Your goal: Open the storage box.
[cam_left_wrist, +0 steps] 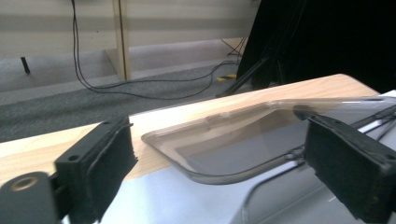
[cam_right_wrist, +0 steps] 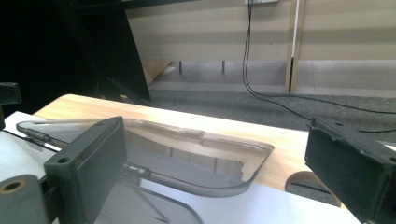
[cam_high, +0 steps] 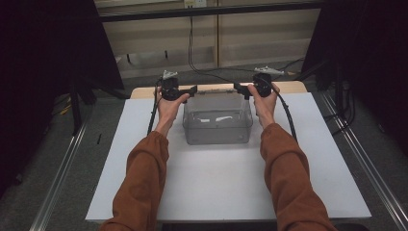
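- Clear plastic lid [cam_left_wrist: 243, 140] is seen lying behind the transparent rectangular box [cam_high: 217, 120], its long axis spanning between both grippers.
- Left gripper [cam_high: 192, 90] and right gripper [cam_high: 239, 88] are held open, gripping nothing, equally near 1 lid end each.

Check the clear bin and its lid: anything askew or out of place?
Nothing stands out. The clear lid lies flat behind the clear bin on the table, uncracked. Both the left gripper and right gripper are open, clear of it.

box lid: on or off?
Off. The lid lies flat on the table behind the clear box, whose top is open. Both claws stand open beside it.
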A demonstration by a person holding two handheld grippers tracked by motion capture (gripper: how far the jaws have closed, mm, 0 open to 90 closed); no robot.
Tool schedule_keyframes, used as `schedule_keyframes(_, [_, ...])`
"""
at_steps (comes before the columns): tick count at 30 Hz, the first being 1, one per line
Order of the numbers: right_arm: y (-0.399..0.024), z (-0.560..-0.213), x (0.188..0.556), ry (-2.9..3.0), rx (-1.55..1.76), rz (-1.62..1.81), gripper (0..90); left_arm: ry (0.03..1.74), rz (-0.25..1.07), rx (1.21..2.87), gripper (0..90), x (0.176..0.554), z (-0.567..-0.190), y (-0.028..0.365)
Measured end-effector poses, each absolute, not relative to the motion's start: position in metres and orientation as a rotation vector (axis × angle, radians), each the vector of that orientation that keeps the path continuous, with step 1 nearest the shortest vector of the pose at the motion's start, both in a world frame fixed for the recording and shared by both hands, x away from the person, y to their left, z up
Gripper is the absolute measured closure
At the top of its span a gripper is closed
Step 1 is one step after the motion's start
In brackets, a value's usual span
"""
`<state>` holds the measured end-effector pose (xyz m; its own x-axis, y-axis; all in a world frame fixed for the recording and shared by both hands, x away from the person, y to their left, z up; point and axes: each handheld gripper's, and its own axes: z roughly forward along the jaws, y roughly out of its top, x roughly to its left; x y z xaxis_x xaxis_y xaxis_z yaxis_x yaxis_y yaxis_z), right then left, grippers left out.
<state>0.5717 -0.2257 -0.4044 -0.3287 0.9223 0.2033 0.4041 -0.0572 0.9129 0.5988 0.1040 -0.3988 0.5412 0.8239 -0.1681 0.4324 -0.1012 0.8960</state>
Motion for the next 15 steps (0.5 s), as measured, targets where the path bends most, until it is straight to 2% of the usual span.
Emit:
schedule_keyframes(7, [-0.217, -0.4, 0.566, 1.722, 1.359, 1.349, 4.4, 1.001, 0.485, 1.714, 3.1, 0.584, -0.397, 0.103])
schedule_keyframes(13, [-0.216, -0.398, 0.559, 1.707, 1.305, 1.327, 4.7, 0.948, 0.487, 1.715, 3.4, 0.573, -0.397, 0.104])
schedule_keyframes(15, [-0.217, -0.399, 0.556, 1.701, 1.299, 1.351, 4.7, 0.932, 0.532, 1.724, 3.4, 0.569, -0.396, 0.105])
